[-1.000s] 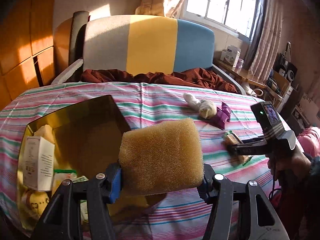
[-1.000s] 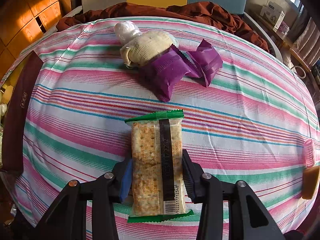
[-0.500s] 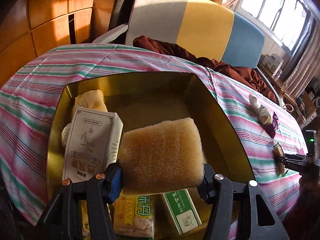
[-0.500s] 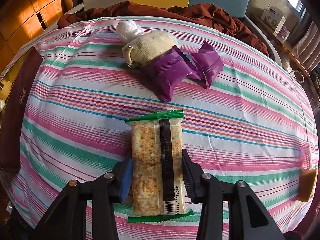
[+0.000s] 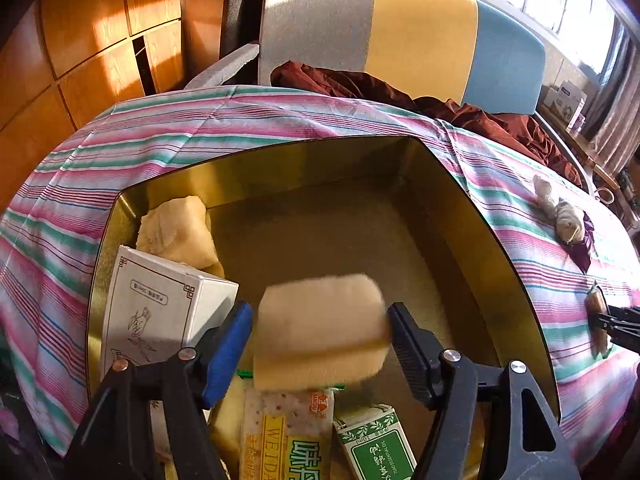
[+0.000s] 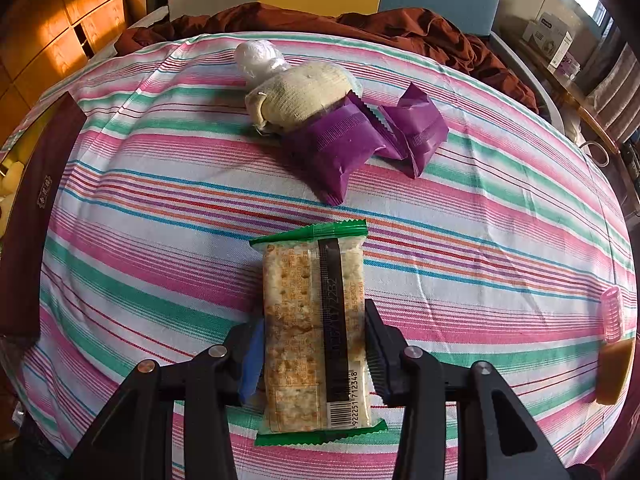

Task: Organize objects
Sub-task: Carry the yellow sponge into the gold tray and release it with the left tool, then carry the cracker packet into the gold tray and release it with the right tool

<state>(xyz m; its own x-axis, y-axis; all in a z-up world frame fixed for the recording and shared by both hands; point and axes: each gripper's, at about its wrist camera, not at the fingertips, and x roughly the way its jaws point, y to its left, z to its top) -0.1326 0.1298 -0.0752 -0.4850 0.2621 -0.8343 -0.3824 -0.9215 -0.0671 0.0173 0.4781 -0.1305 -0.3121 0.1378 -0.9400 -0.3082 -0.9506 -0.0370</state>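
In the left wrist view my left gripper stands open over the gold tin box. The yellow sponge is blurred between the spread jaws, apart from both pads, dropping into the box. In the right wrist view my right gripper is shut on a cracker packet with green ends, low over the striped tablecloth. The right gripper and its packet also show at the far right of the left wrist view.
The box holds a white carton, a pale sponge, a cracker pack and a green carton. On the cloth lie two purple packets, a wrapped cloth bundle and a pink roller. A striped chair stands behind.
My left gripper has opened and let go of the yellow sponge, which now falls into the box. It also moved lower and closer over the box. The right gripper has hardly moved.
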